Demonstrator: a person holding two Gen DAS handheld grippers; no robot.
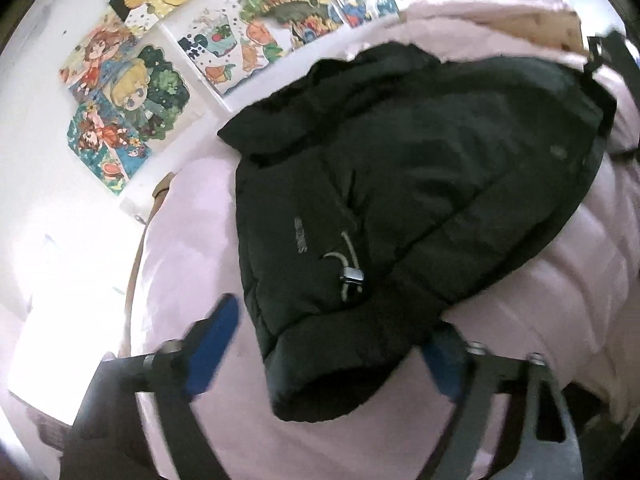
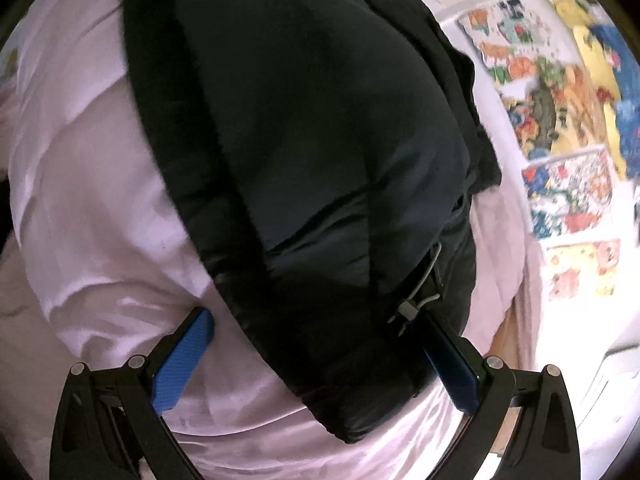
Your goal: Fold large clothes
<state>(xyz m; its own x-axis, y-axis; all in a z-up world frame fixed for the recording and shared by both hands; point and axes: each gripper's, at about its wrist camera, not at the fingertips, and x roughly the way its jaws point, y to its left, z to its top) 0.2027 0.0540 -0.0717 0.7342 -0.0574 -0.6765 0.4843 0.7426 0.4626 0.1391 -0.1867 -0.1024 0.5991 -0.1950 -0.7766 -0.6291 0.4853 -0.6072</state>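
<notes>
The left gripper [image 1: 332, 344] is angled downward over a bed, its two blue-padded fingers [image 1: 214, 332] spread apart on either side of the nearest corner of a black puffer jacket [image 1: 400, 168]. The left pad stands clear of the cloth over the sheet; the right pad is partly hidden under the jacket's edge, so it cannot be told whether it touches. Nothing is seen to be gripped, and the jaws are read as released.

The right gripper [image 2: 316, 356] is likewise tilted down, its jaws held wide around another folded corner of the same jacket [image 2: 320, 128]. The left blue pad [image 2: 182, 364] is seen apart from the cloth; the right one lies just beside the jacket's edge. No clamping is shown.

The jacket is laid in a thick, quilted heap on the pale pink sheet [image 1: 192, 240], its shell smooth and slightly glossy, its hem rolled and padded. A grey elastic cord with a small toggle [image 1: 351, 278] is looped near the front corner. The sheet is creased and satiny. Bright cartoon posters [image 1: 120, 120] are fixed to the white wall beyond.
</notes>
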